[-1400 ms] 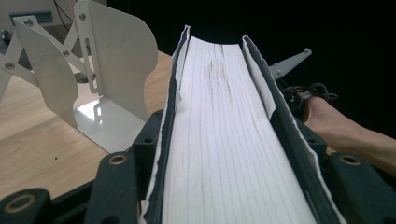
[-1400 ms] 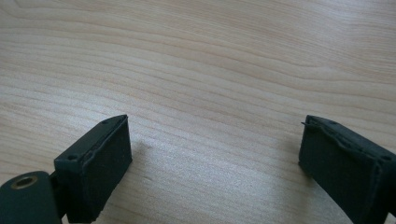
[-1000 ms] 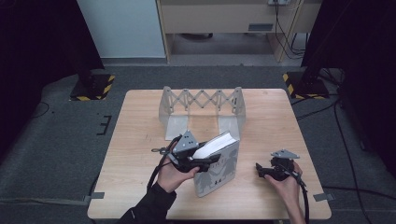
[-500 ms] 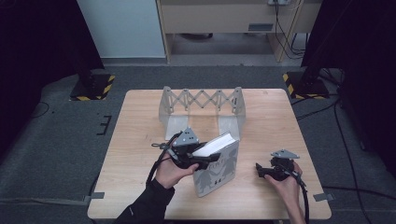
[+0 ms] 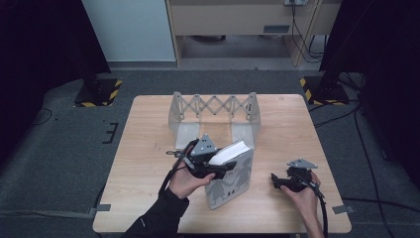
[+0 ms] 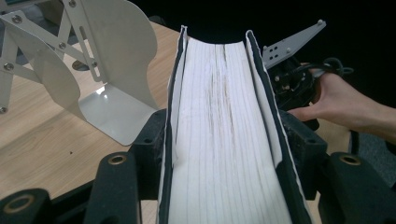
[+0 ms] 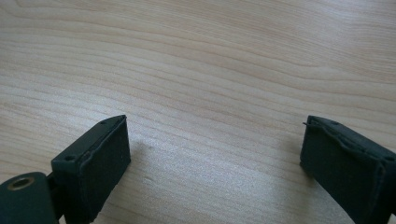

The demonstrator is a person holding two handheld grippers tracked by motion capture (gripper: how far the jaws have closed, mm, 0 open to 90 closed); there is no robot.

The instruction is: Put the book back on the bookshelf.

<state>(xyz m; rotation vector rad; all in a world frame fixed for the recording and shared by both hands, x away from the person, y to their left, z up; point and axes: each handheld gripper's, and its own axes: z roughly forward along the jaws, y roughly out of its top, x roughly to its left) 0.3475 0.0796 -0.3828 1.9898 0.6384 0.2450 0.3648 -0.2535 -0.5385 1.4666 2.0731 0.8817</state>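
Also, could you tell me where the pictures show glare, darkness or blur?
High view: dark surroundings, evenly lit pale wooden table. Left gripper view: glare on the grey metal folding bookend's base, black background. Right gripper view: the open right tool looks soft-edged.

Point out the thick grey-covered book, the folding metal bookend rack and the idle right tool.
Thick grey-covered book [image 5: 232,181], high view, front cover.
Folding metal bookend rack [image 5: 215,105], high view, scissor lattice.
Right tool [image 7: 212,154], right gripper view, midway between its open jaws.
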